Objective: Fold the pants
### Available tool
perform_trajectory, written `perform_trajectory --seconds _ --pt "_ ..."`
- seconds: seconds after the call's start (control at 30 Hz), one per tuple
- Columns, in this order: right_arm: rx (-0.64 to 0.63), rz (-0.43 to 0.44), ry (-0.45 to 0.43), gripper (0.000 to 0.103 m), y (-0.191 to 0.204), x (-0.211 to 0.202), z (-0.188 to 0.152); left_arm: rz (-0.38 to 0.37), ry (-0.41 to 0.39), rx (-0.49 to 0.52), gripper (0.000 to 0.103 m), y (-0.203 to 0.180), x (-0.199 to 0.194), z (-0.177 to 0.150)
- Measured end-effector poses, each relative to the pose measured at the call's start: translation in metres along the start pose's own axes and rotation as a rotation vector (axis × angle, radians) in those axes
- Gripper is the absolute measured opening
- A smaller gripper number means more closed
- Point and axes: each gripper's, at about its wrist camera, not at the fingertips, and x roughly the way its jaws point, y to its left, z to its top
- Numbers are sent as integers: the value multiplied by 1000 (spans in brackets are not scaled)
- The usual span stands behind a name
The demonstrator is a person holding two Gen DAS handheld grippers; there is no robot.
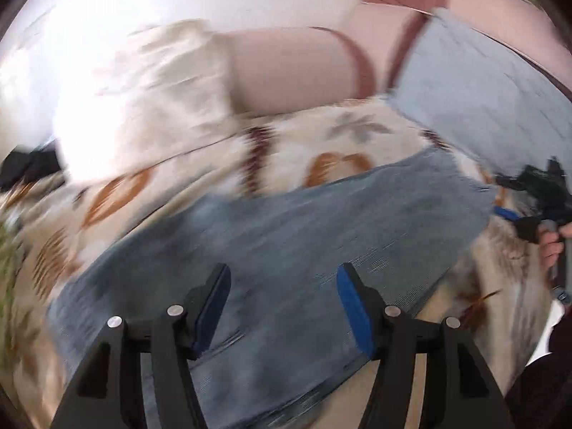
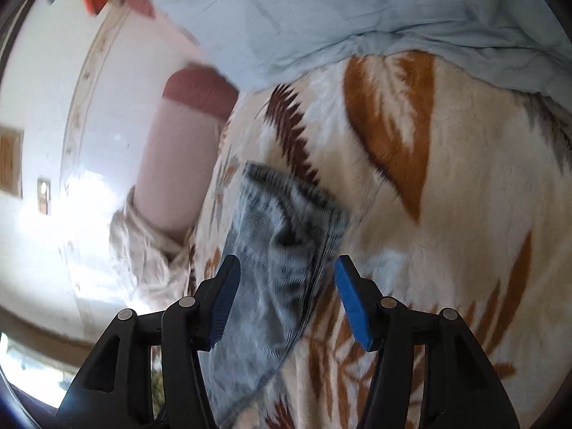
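Blue-grey denim pants [image 1: 286, 236] lie flat across a cream blanket with orange and brown leaf prints [image 1: 321, 139]. My left gripper [image 1: 284, 307] is open just above the denim, its blue pads apart with fabric showing between them. In the right wrist view one end of the pants [image 2: 282, 250] lies rumpled on the blanket [image 2: 447, 214], and my right gripper [image 2: 286, 300] is open over it, jaws wide on either side of the fabric. The right gripper also shows in the left wrist view [image 1: 536, 196], held in a hand at the pants' far right end. Both views are motion-blurred.
A light blue sheet [image 2: 321, 10] lies bunched at the far side of the blanket, and shows in the left view [image 1: 482, 82]. A pink and maroon headboard or cushion [image 1: 293, 64] and a cream pillow [image 1: 143, 100] sit behind. White wall beyond.
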Motion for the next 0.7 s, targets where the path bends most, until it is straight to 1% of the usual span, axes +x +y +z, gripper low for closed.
perform_trajectory --seconds 0.07,0.13,0.17,0.27,0.3,0.37,0.43,0.57,0.6,0.7 --pt "35 14 19 57 -7 6 4 -24 6 76 64 -30 15 21" --pt "22 3 54 57 -10 13 6 -68 34 130 64 -52 33 40" --pt "12 -6 57 57 -10 14 7 -100 54 151 64 -64 44 49" --pt "-16 -1 56 57 -9 21 11 -158 96 193 64 -93 66 71" --pt "-19 4 57 57 -10 22 12 -189 104 202 64 -102 73 79" --pt "-16 18 69 57 -10 26 15 -218 115 215 64 -118 86 93" --pt "-36 27 89 57 -11 28 16 -267 134 233 64 -134 103 109" --pt "-48 42 128 57 -10 30 20 -277 160 285 65 -163 137 135" --pt "-47 44 135 56 -9 32 21 -271 165 302 65 -171 146 140" --pt "-26 54 155 52 -13 33 25 -286 194 350 65 -186 169 148"
